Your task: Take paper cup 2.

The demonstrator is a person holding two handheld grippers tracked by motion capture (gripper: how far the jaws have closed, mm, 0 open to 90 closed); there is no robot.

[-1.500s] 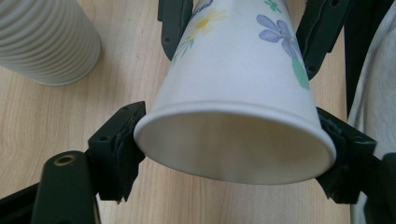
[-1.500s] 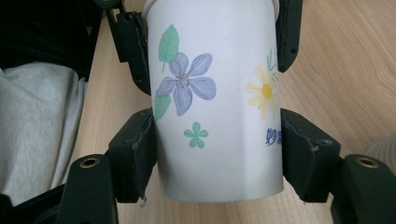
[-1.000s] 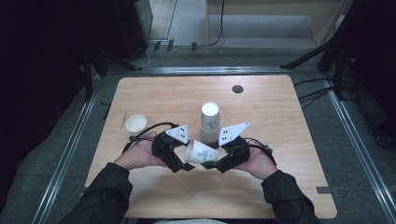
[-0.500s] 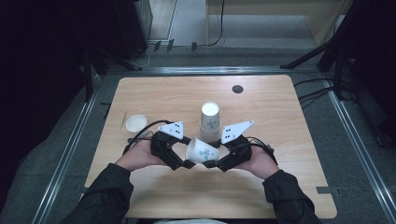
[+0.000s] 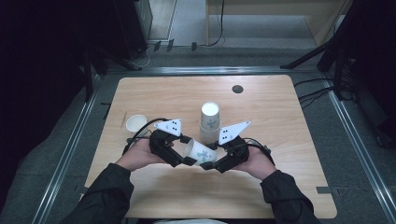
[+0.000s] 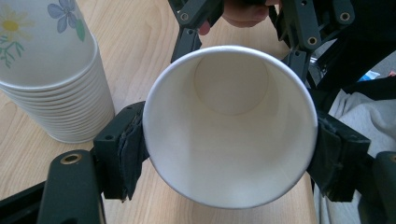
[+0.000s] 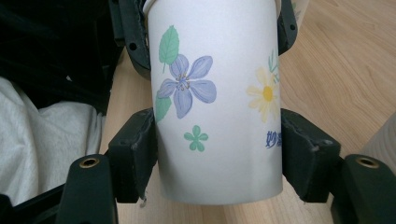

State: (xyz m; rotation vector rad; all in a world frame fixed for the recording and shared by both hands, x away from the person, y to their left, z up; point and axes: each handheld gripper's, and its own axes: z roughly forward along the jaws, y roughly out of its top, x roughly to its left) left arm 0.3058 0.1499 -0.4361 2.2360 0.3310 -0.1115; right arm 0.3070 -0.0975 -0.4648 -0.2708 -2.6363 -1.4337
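1 paper cup (image 5: 201,153) held on its side btwn 2 grippers, near table's front edge.
L gripper (image 5: 187,161) just closed, pads on rim; R gripper (image 5: 211,165) clamps base. Cup stack (image 5: 209,122) just behind; small cup (image 5: 136,123) far left.
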